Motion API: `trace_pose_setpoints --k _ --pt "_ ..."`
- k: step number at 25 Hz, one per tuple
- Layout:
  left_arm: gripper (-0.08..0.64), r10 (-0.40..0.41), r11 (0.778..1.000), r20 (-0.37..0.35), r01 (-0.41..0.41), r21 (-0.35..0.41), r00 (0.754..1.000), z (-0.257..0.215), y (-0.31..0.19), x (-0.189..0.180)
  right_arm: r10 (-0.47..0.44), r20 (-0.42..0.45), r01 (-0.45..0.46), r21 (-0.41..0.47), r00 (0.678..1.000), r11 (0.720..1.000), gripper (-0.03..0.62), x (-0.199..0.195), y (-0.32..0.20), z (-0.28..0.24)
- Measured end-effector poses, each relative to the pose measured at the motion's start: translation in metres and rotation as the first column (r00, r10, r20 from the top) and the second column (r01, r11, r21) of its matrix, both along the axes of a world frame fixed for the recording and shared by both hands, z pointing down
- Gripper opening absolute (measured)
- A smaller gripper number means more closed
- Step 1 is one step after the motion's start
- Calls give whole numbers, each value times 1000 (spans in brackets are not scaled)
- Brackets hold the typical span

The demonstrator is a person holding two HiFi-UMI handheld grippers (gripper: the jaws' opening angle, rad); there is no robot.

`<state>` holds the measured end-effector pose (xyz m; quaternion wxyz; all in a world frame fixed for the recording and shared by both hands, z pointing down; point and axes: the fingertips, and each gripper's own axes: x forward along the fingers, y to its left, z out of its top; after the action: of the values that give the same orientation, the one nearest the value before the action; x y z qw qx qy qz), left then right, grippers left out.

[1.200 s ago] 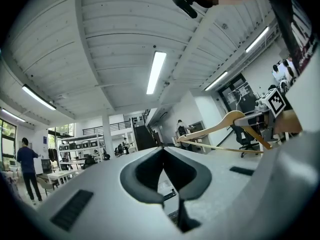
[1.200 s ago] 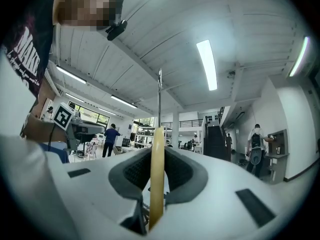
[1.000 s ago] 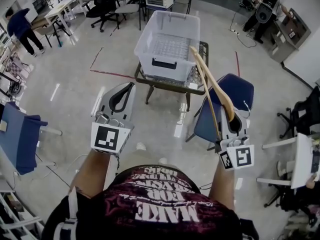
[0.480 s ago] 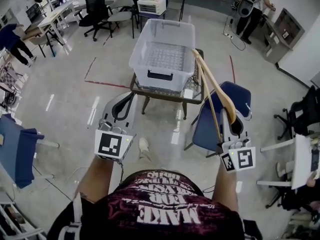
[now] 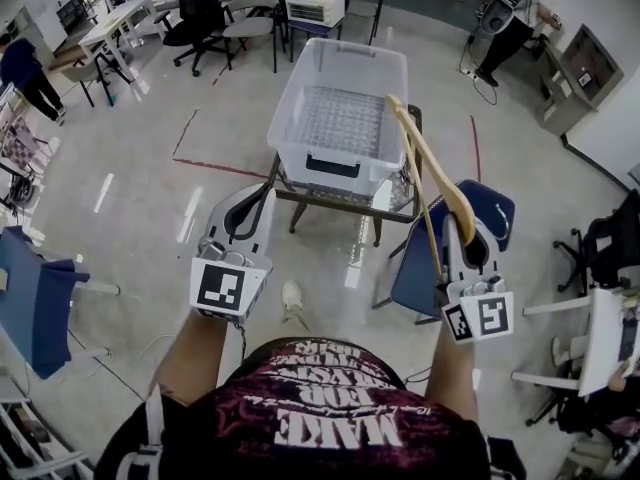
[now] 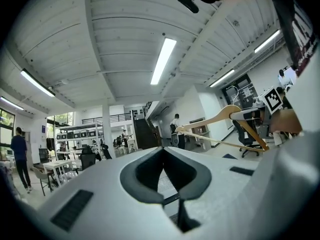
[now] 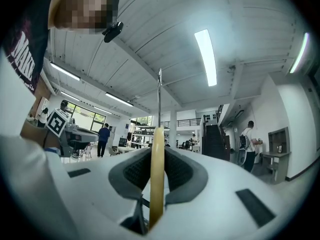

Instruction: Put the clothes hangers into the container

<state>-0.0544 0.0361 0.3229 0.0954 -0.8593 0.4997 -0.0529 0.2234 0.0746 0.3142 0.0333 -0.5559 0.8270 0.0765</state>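
Hanger point(image 5: 428, 158), wooden, sits clamped edge-on in right gripper point(image 5: 468, 230), free end reaching forward toward empty clear container point(image 5: 335, 158) ahead, presumably for an easy drop-in; left gripper point(image 5: 262, 173) alongside, closed, holding nothing.

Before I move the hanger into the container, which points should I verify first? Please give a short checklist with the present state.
1. Right hand-held gripper closed on the wooden hanger: ok.
2. Left hand-held gripper free: ok, jaws shut with nothing between them.
3. Container open, no lid on it: ok.
4. Space inside the container: ok, it looks empty.
5. Far end of the hanger clears the container rim: cannot tell; they overlap in the head view.
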Motion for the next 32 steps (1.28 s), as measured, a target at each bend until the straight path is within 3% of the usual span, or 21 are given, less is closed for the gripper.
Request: trace_pose_setpoints --k 7,19,32 --pt "5 4 1000 -35 -4 -19 999 2 -54 -8 -10 -15 10 -19 1000 1000 60 -8 -51 0" --pt "5 28 998 -18 -29 -54 999 15 -126 -14 32 -13 -33 -46 999 998 60 -10 -114 1" --pt "5 21 999 -14 -21 -37 1000 8 -201 -71 12 27 -12 -4 1000 1000 61 -55 -198 -20"
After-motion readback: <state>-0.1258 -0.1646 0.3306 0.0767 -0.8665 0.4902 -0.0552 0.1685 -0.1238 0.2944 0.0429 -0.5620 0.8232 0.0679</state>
